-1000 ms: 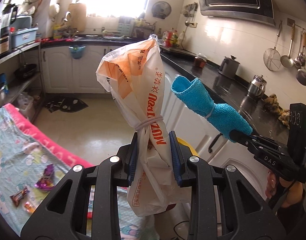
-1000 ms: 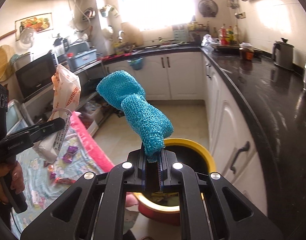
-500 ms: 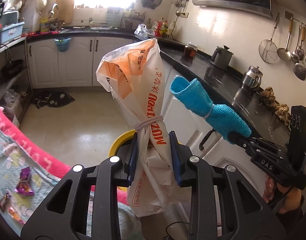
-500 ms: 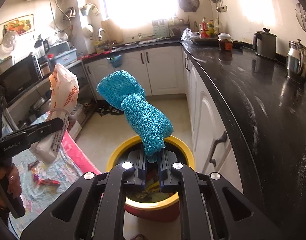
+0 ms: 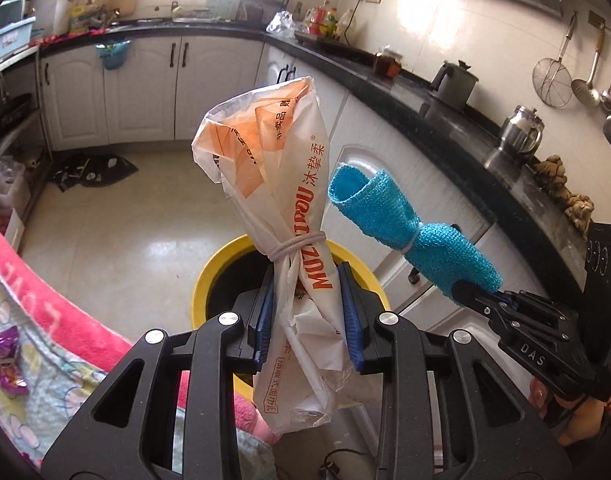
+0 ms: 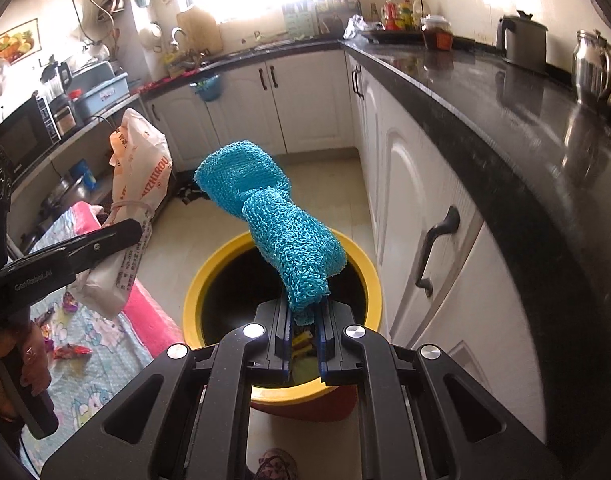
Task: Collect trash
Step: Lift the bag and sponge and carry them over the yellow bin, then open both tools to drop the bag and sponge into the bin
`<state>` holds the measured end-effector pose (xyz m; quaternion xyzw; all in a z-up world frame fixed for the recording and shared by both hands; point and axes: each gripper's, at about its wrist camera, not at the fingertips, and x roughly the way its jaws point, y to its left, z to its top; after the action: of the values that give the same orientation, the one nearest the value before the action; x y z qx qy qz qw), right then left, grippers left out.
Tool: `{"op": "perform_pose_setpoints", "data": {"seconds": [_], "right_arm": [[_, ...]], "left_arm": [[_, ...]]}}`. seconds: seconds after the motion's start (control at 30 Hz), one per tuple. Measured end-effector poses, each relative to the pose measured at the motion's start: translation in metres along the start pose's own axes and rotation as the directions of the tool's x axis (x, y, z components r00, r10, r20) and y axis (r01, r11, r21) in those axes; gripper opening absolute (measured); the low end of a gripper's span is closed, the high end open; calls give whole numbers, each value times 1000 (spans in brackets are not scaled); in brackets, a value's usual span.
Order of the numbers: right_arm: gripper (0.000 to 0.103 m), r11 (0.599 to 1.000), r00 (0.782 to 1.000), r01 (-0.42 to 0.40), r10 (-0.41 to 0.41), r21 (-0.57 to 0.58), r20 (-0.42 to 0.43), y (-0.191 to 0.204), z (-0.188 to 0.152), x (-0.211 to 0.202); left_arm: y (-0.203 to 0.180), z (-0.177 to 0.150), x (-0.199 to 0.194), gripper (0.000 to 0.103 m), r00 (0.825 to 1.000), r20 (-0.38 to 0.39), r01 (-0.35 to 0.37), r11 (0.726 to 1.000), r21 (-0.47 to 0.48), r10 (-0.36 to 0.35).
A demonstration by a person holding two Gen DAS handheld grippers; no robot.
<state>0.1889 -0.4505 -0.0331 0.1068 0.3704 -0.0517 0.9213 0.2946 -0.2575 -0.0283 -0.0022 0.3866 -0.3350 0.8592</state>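
My left gripper [image 5: 305,312] is shut on a white and orange plastic bag [image 5: 281,184] tied with a rubber band, held upright above the yellow-rimmed trash bin [image 5: 203,280]. My right gripper [image 6: 305,328] is shut on a rolled blue knitted cloth [image 6: 277,224], right over the bin's open mouth [image 6: 193,292]. The bag also shows in the right wrist view [image 6: 139,184], left of the bin. The cloth also shows in the left wrist view [image 5: 401,224], to the right of the bag.
A table with a pink-edged patterned cloth [image 6: 101,344] stands left of the bin, with candy wrappers [image 5: 9,356] on it. White cabinets [image 6: 417,208] under a black counter [image 6: 505,96] run along the right. Tiled floor [image 5: 113,220] lies beyond the bin.
Both grippers have tilted down and moved toward the bin, which now sits directly under the bag and the cloth. Both holds are unchanged.
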Motion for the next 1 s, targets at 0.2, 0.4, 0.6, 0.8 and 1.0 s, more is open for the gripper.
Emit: {"op": "perform_pose_setpoints", "data": {"seconds": [0.2,0.4,0.6,0.8,1.0], "right_arm": [[10,1000,999,5,-5,0,-52,-2,-4,25],[13,1000,995,1,-2,-16,-99,0,-8,50],[25,1000,993,5,-7,-18,-114,-2,-9,63],[40,999,997,-21,18,-27,-75,6,-8,48],[53,992,995,-102,102,-71,-4,39,-3,19]], "left_arm": [[9,-2,23,24,999,-36,2,1000,-18,-3],[20,-6,42,27,998,-67,-1,999,-46,-2],[33,-10,48,44,997,-73,-21,996,-82,15],[47,-13,21,75,998,-34,-64,991,-120,60],[71,-20,-37,92,988,43,-137,978,-157,146]]}}
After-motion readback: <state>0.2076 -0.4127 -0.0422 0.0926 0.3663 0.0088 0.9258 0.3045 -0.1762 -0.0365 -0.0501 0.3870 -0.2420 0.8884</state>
